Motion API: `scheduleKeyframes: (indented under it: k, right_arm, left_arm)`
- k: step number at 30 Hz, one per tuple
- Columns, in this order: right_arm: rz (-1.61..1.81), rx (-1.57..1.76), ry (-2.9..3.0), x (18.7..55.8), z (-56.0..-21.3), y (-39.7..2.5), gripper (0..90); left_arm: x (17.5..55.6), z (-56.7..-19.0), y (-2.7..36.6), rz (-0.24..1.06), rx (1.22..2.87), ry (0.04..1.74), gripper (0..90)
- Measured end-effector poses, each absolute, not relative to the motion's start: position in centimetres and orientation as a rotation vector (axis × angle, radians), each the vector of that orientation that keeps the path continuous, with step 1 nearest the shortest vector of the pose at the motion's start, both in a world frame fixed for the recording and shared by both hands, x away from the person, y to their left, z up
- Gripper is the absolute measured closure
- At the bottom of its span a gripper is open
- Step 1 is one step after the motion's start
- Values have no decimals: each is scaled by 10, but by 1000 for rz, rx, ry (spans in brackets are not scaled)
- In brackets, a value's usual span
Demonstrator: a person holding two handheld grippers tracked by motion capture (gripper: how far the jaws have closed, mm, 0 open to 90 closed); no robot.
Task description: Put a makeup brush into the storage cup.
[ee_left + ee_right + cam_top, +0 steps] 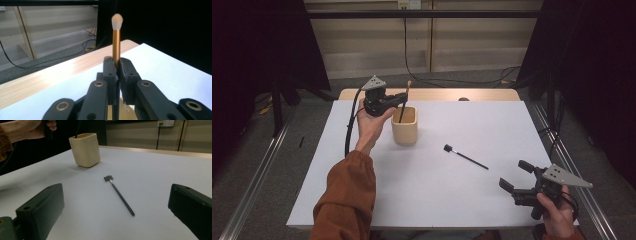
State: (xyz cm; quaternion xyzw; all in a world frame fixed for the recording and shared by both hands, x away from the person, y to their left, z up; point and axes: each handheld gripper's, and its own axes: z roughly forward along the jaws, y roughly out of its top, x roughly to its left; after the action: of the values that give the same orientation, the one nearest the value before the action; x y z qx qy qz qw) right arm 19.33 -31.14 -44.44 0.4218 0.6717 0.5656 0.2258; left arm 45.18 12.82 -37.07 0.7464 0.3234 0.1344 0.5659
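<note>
High view: left hand-held gripper [403, 98] sat over the cream cup [404, 131] near the worktop's [437, 200] far-left corner, pinching a gold-handled brush [405, 100] upright, lower end inside the cup. Right hand-held gripper [517, 176] was at the near-right corner, jaws spread. Black brush [465, 156] lay flat between them, right of centre.

Left gripper view: jaws pressed on the gold ferrule, pale bristles up [116, 37].

Right gripper view: jaws wide apart, nothing held; black brush [120, 195] ahead, cup [85, 149] beyond it.
</note>
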Motion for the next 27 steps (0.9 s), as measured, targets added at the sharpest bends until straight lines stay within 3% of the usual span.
scheduleKeyframes:
  k: [27]
  right_arm:
    - [1556,1156,1850,190,-444,-311,0]
  left_arm:
    - [446,-391,133,318,1771,778,841]
